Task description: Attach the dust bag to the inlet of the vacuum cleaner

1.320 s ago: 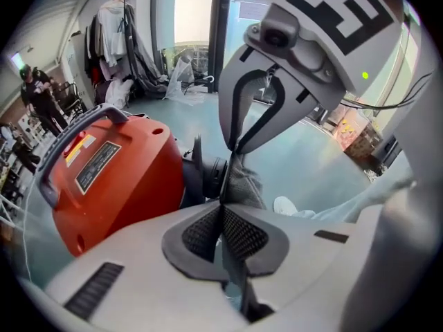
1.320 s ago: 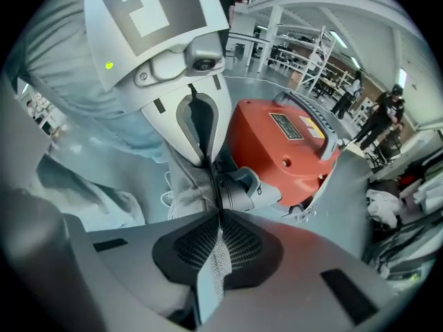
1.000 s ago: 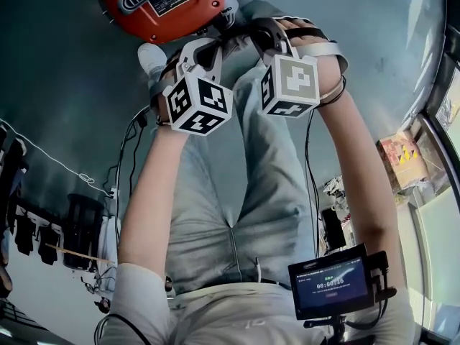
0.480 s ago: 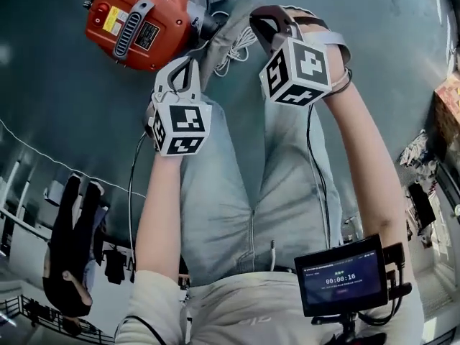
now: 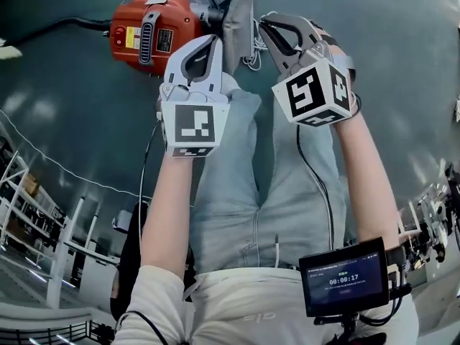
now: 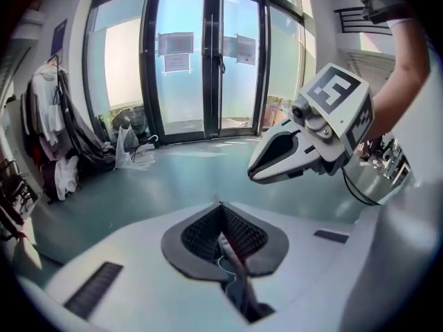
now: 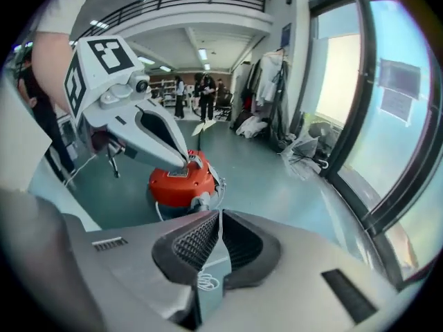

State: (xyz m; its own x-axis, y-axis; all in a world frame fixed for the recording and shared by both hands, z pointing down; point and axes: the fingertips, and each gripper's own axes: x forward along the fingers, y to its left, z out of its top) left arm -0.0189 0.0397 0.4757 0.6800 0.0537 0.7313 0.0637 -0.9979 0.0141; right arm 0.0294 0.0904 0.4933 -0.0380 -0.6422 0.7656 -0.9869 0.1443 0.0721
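1. Now left gripper (image 5: 213, 43) and right gripper (image 5: 266, 26) each clamp the dust bag (image 5: 240, 21) by its edge, near the red vacuum cleaner (image 5: 154, 34).
2. Thin fabric could slip or fold, spoiling the fit.

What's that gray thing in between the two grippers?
That is the dust bag, seen best in the head view. It sits between the left gripper and the right gripper, and each gripper view shows the jaws pinching its gray fabric.
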